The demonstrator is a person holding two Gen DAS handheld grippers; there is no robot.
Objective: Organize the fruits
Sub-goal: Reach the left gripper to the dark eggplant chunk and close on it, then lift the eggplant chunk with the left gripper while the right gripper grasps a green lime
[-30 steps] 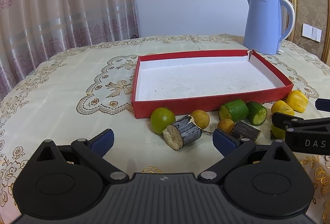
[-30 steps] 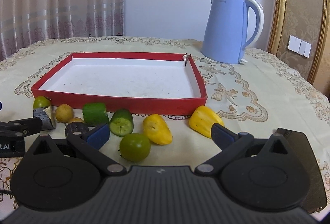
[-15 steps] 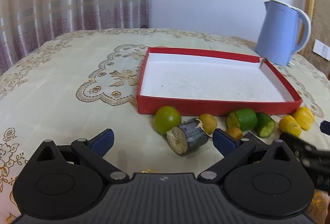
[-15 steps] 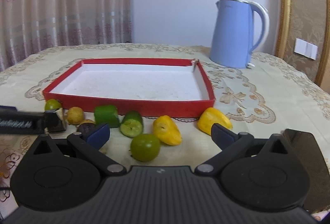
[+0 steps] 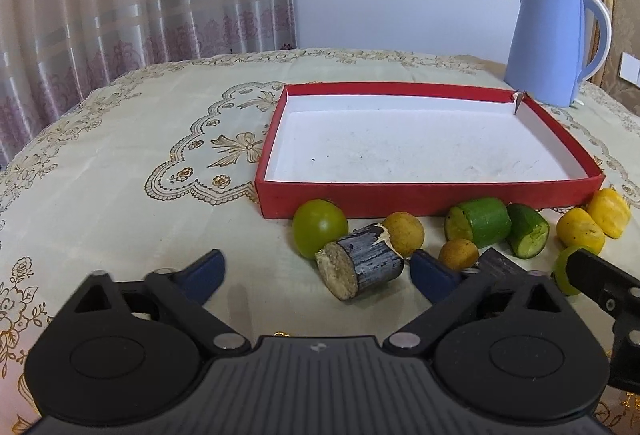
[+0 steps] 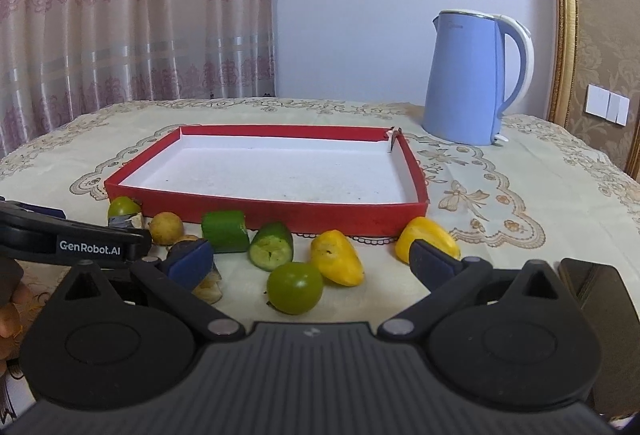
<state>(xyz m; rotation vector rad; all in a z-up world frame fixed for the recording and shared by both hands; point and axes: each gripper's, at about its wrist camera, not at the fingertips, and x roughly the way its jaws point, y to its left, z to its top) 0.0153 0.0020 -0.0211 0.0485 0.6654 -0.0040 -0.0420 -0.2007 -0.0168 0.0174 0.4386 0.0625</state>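
A red tray [image 5: 432, 195] with a white floor lies on the table, and fruit pieces line its near wall. My left gripper [image 5: 318, 271] has its jaws closing; a dark cane stub [image 5: 360, 263] lies between them, and the pads are not pressing on it. Behind the stub are a green round fruit [image 5: 319, 227], two small yellow fruits [image 5: 402, 233], two cucumber pieces [image 5: 480, 222] and yellow chunks [image 5: 580, 235]. My right gripper [image 6: 310, 262] is open, with another green fruit [image 6: 295, 287] lying between its fingers. A cucumber piece [image 6: 272, 247] and yellow chunks [image 6: 338, 263] lie just beyond.
A blue kettle [image 6: 468, 83] stands behind the tray's [image 6: 280, 213] far right corner. A dark flat object [image 6: 592, 295] lies at the right table edge. The left gripper's finger [image 6: 80, 239] reaches in from the left. Curtains hang behind the table.
The left gripper's finger has come further in from the left in the right wrist view. Both views have shifted slightly, and the cane stub now sits closer between the left fingers.
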